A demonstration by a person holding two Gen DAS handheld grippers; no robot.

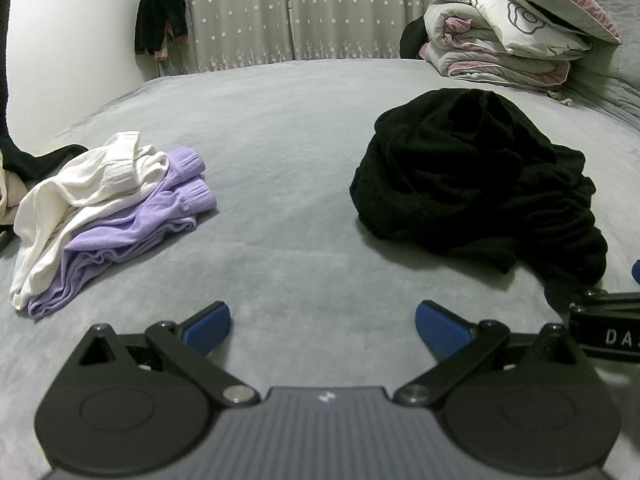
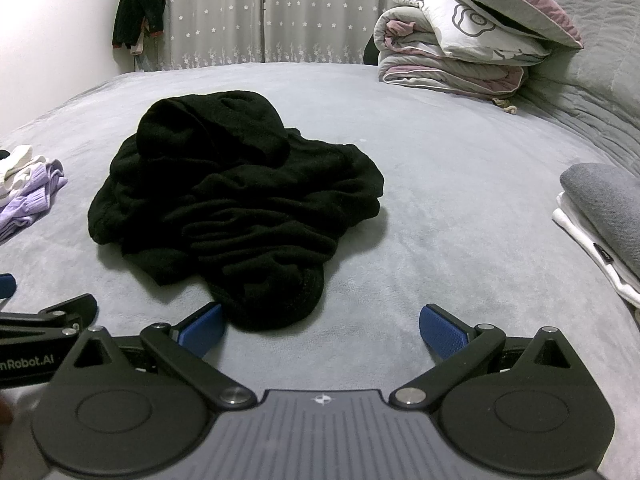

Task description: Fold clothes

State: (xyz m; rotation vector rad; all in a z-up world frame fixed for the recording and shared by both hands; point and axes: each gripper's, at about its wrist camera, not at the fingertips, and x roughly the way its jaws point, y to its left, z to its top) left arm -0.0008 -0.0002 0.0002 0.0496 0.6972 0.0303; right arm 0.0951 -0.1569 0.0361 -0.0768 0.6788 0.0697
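Two claws spread wide over a grey bed (image 2: 440,168), nothing held.

One black garment (image 2: 240,200) heaped mid-bed, just beyond the right claw (image 2: 320,330). At left, beyond the left claw (image 1: 322,330), one white top (image 1: 80,192) on one purple top (image 1: 132,232). At right, one folded stack (image 2: 600,216). Far right, one quilt (image 2: 452,64) under two pillows (image 2: 516,8).

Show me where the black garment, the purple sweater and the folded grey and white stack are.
black garment (image 2: 240,200): right wrist view, middle of the crumpled heap.
purple sweater (image 1: 132,232): left wrist view, its wrinkled body.
folded grey and white stack (image 2: 604,204): right wrist view, grey top layer.
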